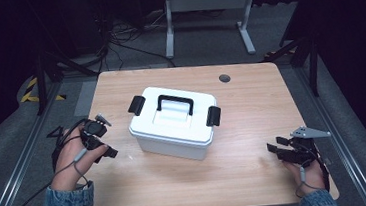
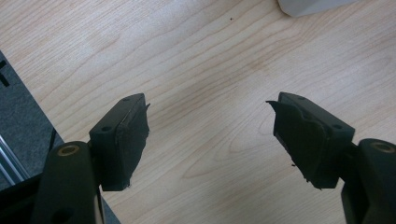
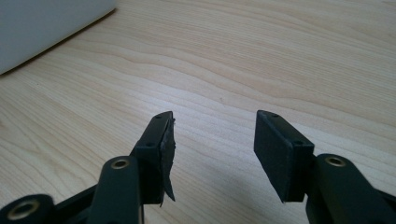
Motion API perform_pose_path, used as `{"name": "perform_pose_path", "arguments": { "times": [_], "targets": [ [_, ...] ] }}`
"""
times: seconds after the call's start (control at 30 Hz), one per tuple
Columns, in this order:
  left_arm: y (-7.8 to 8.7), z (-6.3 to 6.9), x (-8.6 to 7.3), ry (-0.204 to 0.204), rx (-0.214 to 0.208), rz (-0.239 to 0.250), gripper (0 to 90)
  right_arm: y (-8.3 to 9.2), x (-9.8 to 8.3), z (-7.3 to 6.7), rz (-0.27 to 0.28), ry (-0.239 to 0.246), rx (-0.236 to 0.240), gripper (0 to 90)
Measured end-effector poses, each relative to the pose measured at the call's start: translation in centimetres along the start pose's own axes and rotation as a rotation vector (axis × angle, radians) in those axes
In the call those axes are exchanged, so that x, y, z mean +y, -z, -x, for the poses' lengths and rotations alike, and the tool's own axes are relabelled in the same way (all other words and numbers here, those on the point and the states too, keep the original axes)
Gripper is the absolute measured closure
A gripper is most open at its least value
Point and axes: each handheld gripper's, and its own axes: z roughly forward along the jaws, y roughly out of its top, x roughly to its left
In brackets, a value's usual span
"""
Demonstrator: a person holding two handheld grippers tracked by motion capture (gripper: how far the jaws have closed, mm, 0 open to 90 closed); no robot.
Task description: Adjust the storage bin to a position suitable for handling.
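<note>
- So, left gripper [image 2: 208, 135]: jaws stand wide apart, nothing between the pads, just bare wood under them; reads as ready for a grab, not yet committed.
- Right gripper [image 3: 212, 149]: jaws also apart, a bit narrower, empty, hovering low over the table [image 3: 280, 56].
- White box [image 1: 173, 121] with lid on sits mid-table, turned at a slant; from the left gripper [image 1: 100, 140] it's at about 3 o'clock, near but not touching; from the right gripper [image 1: 281, 150] it's at about 10 o'clock, well apart.
- A box corner shows at 1 o'clock in the left gripper view [image 2: 308, 5] and at 10 o'clock in the right gripper view [image 3: 42, 28], so both grippers aim loosely toward it.
- Black latches [image 1: 136, 105] at each end look folded down on the lid, black handle [image 1: 174, 103] lies across the top; probably the grippers flank the box so each can reach its own latch.
- Hands [image 1: 71, 165] rest near the table's front corners, a neutral start pose I'd guess.
</note>
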Motion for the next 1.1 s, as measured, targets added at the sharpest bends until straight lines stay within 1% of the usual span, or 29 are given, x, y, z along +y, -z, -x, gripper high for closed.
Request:
{"name": "perform_pose_path", "arguments": {
  "times": [0.13, 0.33, 0.47, 0.6, 0.63, 0.67, 0.87, 0.97, 1.0, 1.03, 1.07, 1.1],
  "targets": [
    [0.1, 0.0, 0.0, 0.005, 0.000, 0.001, 27.4, 0.0, 0.1, -0.1, -0.003, 0.007, 0.002, 48.3],
    [0.0, 0.1, 0.1, -0.009, 0.005, -0.001, 27.4, 0.1, 0.1, -0.1, 0.000, 0.006, 0.012, 48.1],
    [0.1, 0.0, 0.1, -0.001, 0.004, 0.002, 27.4, 0.4, 0.3, -0.2, 0.003, 0.010, 0.011, 48.1],
    [0.0, 0.0, 0.1, -0.010, 0.005, -0.001, 27.4, 0.7, 0.6, -0.2, 0.004, 0.008, 0.015, 48.0],
    [0.1, 0.0, 0.1, -0.014, 0.006, -0.004, 27.4, 0.8, 0.7, -0.2, 0.002, 0.009, 0.018, 48.0],
    [0.0, 0.0, 0.1, -0.006, 0.005, -0.001, 27.4, 1.1, 1.0, -0.2, -0.005, 0.014, 0.021, 48.0],
    [0.1, 0.0, 0.0, 0.004, 0.001, 0.000, 27.4, 1.5, 1.7, -0.1, -0.026, 0.009, 0.024, 48.0],
    [0.0, 0.0, 0.0, -0.004, 0.004, -0.003, 27.4, 1.9, 2.9, 0.0, -0.042, 0.015, 0.030, 48.1],
    [0.1, 0.0, 0.0, -0.012, 0.009, -0.004, 27.4, 1.9, 2.9, 0.0, -0.042, 0.015, 0.030, 48.1],
    [0.0, 0.1, -0.1, 0.000, 0.000, -0.003, 27.3, 2.0, 3.3, -0.1, -0.051, 0.022, 0.032, 48.1],
    [0.0, 0.0, -0.1, 0.003, 0.000, -0.002, 27.3, 2.1, 3.9, -0.3, -0.062, 0.035, 0.035, 48.1],
    [0.0, 0.0, -0.1, 0.003, 0.000, -0.002, 27.4, 2.1, 3.9, -0.3, -0.062, 0.035, 0.035, 48.1]
  ]
}}
